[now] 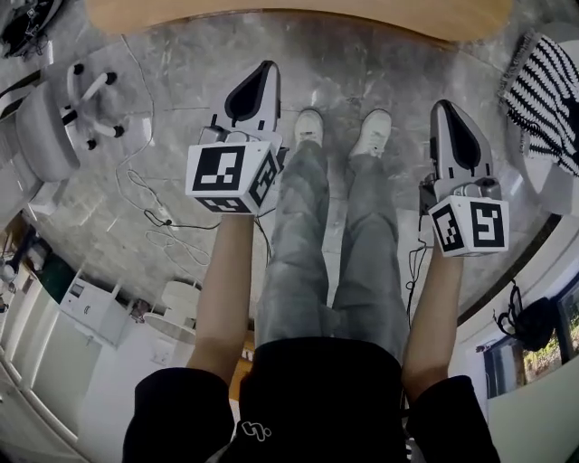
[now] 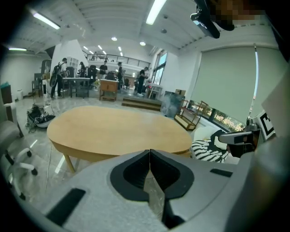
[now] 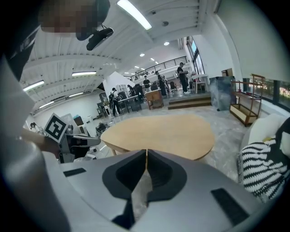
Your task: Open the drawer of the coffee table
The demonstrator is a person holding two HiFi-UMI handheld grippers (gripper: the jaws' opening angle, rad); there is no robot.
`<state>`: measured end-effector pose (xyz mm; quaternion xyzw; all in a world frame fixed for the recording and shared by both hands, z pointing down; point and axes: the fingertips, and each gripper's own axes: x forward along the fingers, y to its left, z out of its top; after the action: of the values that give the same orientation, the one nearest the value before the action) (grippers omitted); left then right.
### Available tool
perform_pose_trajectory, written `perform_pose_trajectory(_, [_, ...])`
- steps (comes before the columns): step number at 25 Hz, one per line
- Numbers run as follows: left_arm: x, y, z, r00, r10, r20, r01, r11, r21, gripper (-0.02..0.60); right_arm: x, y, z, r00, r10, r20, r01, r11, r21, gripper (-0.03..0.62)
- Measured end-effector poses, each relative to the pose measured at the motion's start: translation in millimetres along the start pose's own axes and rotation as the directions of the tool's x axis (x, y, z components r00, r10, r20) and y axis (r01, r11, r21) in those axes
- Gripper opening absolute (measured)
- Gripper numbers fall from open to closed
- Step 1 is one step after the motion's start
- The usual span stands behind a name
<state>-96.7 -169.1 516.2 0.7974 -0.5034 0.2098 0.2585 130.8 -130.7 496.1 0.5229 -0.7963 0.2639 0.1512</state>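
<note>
The coffee table is a low oval with a light wooden top (image 2: 113,129) on thin legs; its near edge (image 1: 298,16) runs along the top of the head view. No drawer shows in any view. My left gripper (image 1: 268,67) is held in the air short of the table, pointing toward it, jaws shut with nothing between them (image 2: 150,151). My right gripper (image 1: 441,107) hangs level with it to the right, also shut and empty (image 3: 147,151). Both are well clear of the table (image 3: 163,129). Each gripper shows in the other's view at the side.
A black-and-white striped cushion (image 1: 545,90) lies on a white seat to the table's right. A white office chair (image 1: 63,118) stands at the left, with cables (image 1: 154,217) on the marble floor. My feet (image 1: 309,127) stand between the grippers. White cabinets (image 1: 54,335) sit behind at the left.
</note>
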Motion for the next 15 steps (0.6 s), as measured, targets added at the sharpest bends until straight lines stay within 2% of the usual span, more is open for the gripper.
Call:
perform_pose_trajectory(4, [19,16,-30,0.999,-0.012,-0.035,0.013,1.0,0.022,0.011,11,-13,-30,1.0,-0.008,-0.014,0.008,1.0,-0.007,0.014])
perform_pose_trajectory(9, [42,21,-50,0.995,-0.097,-0.034,0.097,0.995,0.027,0.011,28,-35,-67,0.998,-0.016,-0.058,0.014,0.999,-0.034,0.014])
perform_pose_trajectory(15, [64,38,-76,0.992,-0.086,-0.095,0.092,0.994,0.057,0.011,53,-74,-100,0.992,-0.052,-0.111,0.046,0.998,-0.048,0.015])
